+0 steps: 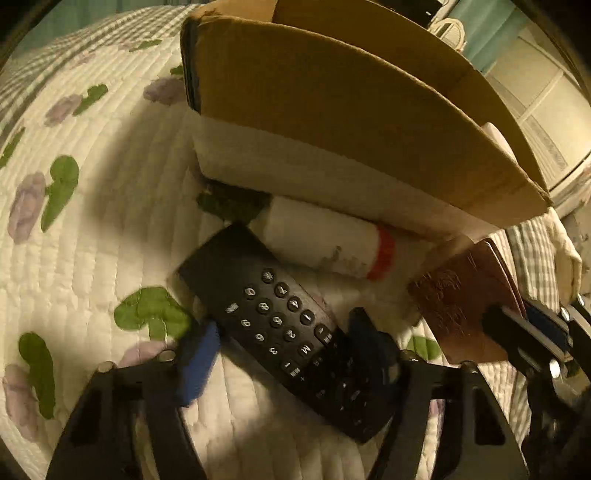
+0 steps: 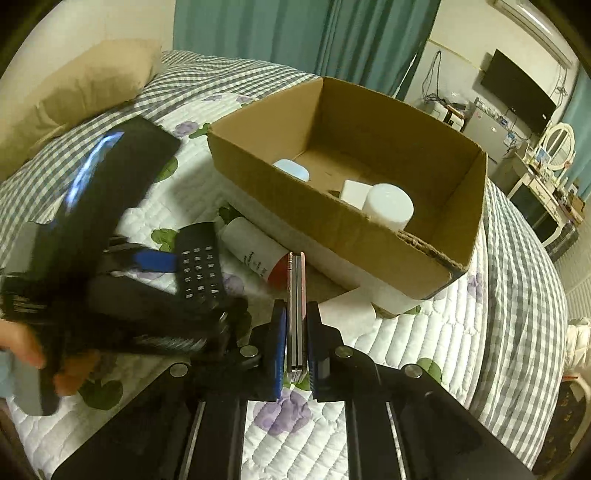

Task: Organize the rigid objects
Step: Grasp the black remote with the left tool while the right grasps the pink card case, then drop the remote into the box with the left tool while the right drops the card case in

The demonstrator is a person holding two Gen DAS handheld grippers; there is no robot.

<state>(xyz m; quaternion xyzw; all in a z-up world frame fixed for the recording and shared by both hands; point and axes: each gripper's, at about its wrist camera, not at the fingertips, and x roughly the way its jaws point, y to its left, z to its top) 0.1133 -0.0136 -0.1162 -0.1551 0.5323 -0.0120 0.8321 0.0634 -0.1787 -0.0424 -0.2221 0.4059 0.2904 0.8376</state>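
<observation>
On a white quilted bedspread printed with green and lilac flowers, an open brown cardboard box sits with a white round-topped container, a small white block and a pale blue rounded object inside it.

Just near of the box's front wall, a white cylindrical bottle with a red band lies on its side, touching or nearly touching the box's base. A black remote control with rows of white-marked buttons rests at an angle beside the bottle, between the blue-padded fingers of the left gripper; the fingers stand apart on either side of the remote, and the blurred picture does not show whether they touch it.

The right gripper is clamped on a thin, flat reddish-brown wallet-like case, held on edge with its narrow side toward the right wrist camera, to the right of the remote and near of the box.

A beige pillow lies at the far left of the bed, before teal curtains.
</observation>
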